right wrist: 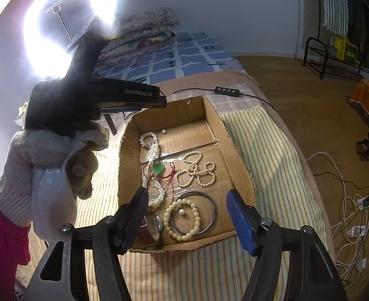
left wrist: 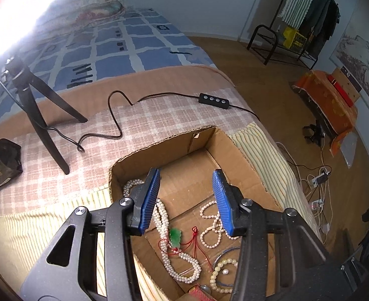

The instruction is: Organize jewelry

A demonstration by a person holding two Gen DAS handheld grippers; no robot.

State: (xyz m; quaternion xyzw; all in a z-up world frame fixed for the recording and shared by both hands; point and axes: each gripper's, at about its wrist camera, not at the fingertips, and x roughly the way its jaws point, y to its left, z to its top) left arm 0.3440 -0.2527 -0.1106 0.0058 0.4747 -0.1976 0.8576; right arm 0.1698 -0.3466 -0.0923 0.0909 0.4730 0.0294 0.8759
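A shallow cardboard box [right wrist: 237, 150] sits on a striped yellow towel [right wrist: 267, 135] at the foot of the bed, and all the jewelry lies inside it. The left gripper [left wrist: 187, 200] hangs over the box with its blue-padded jaws spread wide and nothing between them; below it a long multi-strand pearl necklace [left wrist: 164, 225] runs down the left side of the box floor, with a green jade pendant [left wrist: 175, 237] on a red cord [left wrist: 197, 243] lying against it. The right gripper [right wrist: 187, 213] is held near the box's close edge, its jaws also spread apart and holding nothing. Between its fingers, on the cardboard, a cream bead bracelet [right wrist: 183, 219] lies inside a thin metal bangle [right wrist: 210, 208], with a small loose pearl [right wrist: 182, 212] inside the bracelet's ring. Farther in, a looped single-strand pearl necklace [right wrist: 197, 170] lies in curls to the right of the pendant, and another loose pearl [right wrist: 163, 131] rests near the far wall. A red box [right wrist: 147, 233] sits in the near left corner. Behind the box, a tripod [left wrist: 34, 115] stands on the checked blanket [left wrist: 144, 118], its cable carrying an inline switch [left wrist: 214, 100].
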